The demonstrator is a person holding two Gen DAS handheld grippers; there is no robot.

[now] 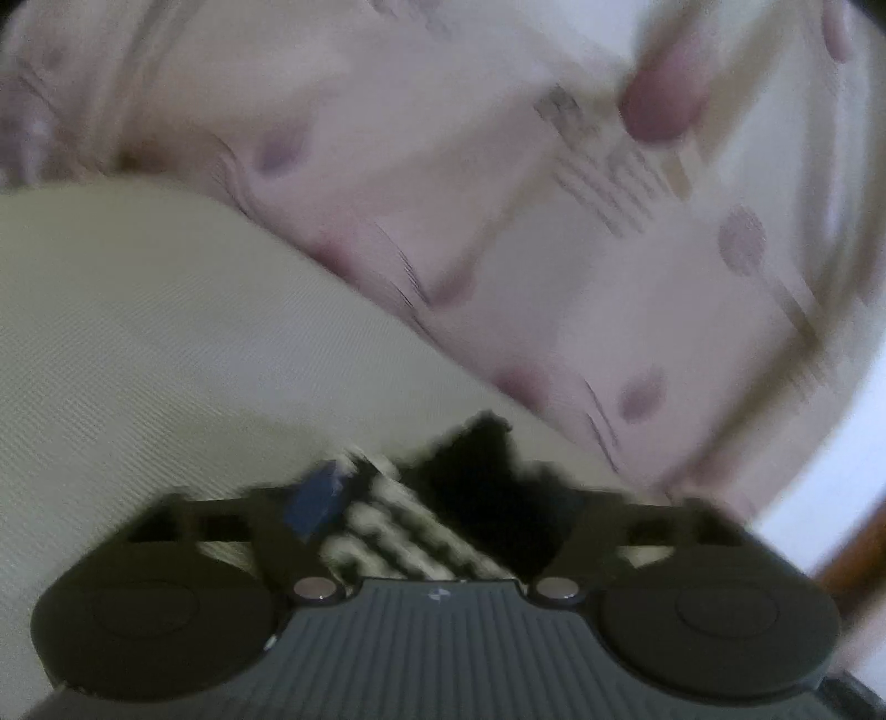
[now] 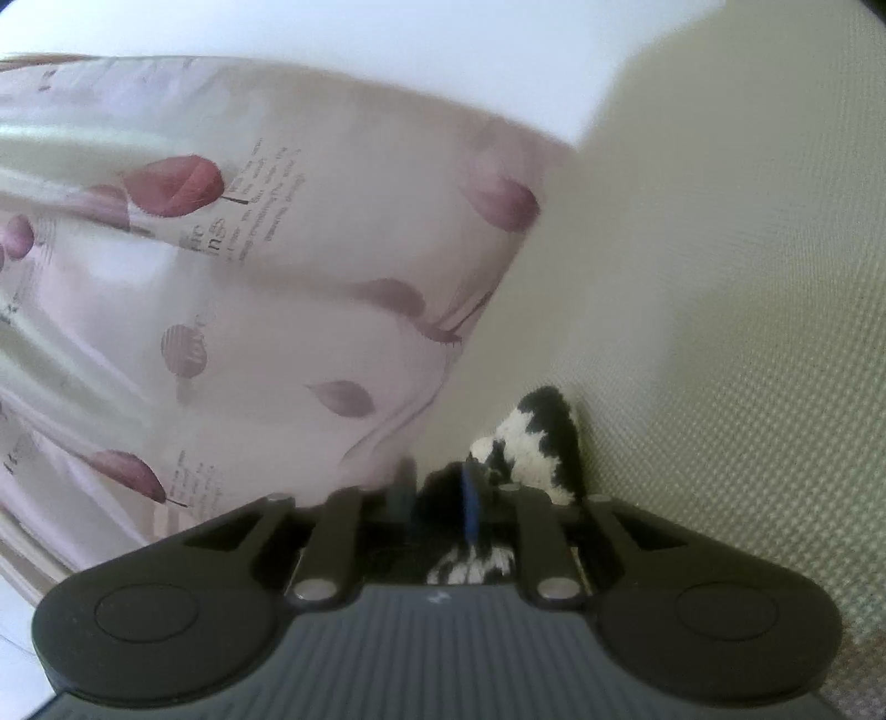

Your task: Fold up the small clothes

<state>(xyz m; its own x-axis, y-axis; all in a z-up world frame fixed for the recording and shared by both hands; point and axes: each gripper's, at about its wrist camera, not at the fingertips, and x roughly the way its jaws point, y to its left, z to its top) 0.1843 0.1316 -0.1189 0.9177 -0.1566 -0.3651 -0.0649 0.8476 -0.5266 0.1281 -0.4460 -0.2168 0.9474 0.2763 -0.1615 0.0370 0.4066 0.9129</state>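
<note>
clearly both jaws were clamped on the black-and-white knit garment [image 2: 540, 437], soft and limp; its edges looked best to hold.

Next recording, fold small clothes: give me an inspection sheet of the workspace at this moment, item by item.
Surface: cream woven fabric, with a pink petal-print sheet beside it.
Job's things: black-and-white knit garment, bunched between both tongs.
Clutter: nothing seen.
Grippers: left tongs shut on the knit garment; right tongs shut on it too; both views blurred.
Cables: nothing seen.
Surroundings: white wall behind the sheet; a strip of brown wood at the edge of the left view.
</note>
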